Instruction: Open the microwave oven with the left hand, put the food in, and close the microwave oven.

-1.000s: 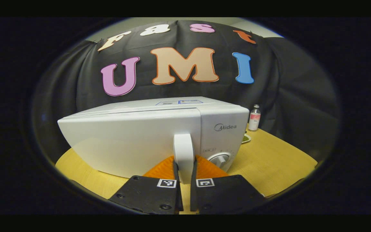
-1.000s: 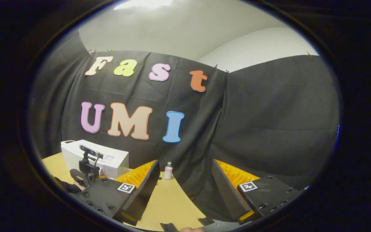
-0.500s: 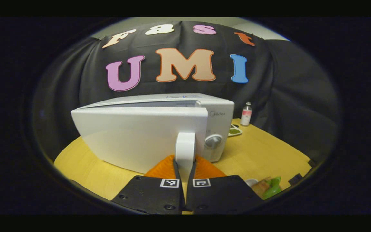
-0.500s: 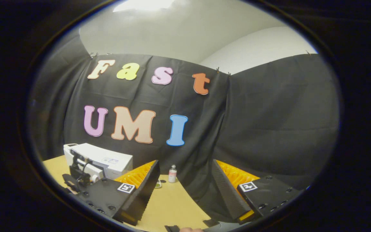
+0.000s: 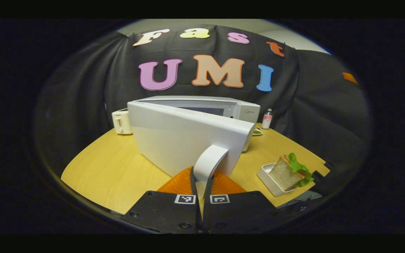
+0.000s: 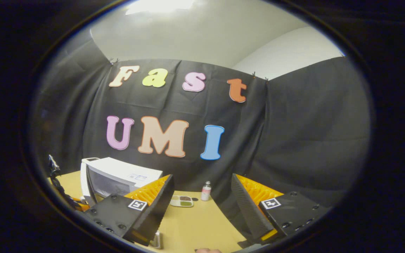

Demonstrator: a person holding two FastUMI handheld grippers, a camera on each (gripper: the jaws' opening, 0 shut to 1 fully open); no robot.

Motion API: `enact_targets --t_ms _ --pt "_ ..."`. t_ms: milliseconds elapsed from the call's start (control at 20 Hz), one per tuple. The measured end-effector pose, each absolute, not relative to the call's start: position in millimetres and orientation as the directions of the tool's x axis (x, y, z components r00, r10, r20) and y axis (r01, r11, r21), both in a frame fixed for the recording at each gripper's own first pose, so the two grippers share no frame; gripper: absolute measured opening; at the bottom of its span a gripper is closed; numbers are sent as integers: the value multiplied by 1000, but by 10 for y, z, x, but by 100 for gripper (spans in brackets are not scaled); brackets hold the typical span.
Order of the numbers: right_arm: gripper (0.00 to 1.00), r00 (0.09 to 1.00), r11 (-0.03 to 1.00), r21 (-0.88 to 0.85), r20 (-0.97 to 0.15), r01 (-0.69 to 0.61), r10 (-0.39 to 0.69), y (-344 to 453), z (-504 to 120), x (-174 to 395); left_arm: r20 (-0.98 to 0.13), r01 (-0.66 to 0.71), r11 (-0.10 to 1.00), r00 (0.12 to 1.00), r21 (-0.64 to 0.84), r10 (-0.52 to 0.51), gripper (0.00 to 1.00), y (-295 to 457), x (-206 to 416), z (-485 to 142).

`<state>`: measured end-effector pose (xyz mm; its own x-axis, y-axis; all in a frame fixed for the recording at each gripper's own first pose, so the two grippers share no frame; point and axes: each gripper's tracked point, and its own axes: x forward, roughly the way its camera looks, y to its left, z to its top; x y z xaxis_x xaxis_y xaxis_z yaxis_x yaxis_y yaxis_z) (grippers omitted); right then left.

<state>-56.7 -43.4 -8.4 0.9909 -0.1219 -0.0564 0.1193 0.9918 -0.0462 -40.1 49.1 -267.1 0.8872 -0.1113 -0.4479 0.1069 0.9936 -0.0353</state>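
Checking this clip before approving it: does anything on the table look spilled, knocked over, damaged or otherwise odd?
Only one oddity: the bread-and-lettuce sandwich stands tilted on edge in its small white tray, poking above the rim. The white microwave oven's door is swung partly open by the left gripper, shut on the white door handle. Nothing looks spilled or damaged.

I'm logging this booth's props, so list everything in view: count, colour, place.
microwave oven: one, white, middle of table, door swung partly open
door handle: one, white, on the door's free edge
sandwich: one, bread with green lettuce, in a white tray, right of the microwave oven
toaster: one, white, left of the microwave oven
bottle: one, clear with pink label, by the booth wall
small dish: one, pale with green and dark portions, near the bottle
table: one, light wood
left gripper: shut on the door handle
right gripper: open, above the table
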Motion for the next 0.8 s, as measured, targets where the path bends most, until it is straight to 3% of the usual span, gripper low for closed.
enact_targets --t_ms 300,800 --pt "97 996 996 -55 -55 69 -72 194 -293 -480 -450 28 999 893 17 -17 0 1279 -760 -2615" --pt "97 996 996 -82 -79 30 -37 851 -590 -514 -452 -19 1000 892 9 21 0 2006 -872 -2576"
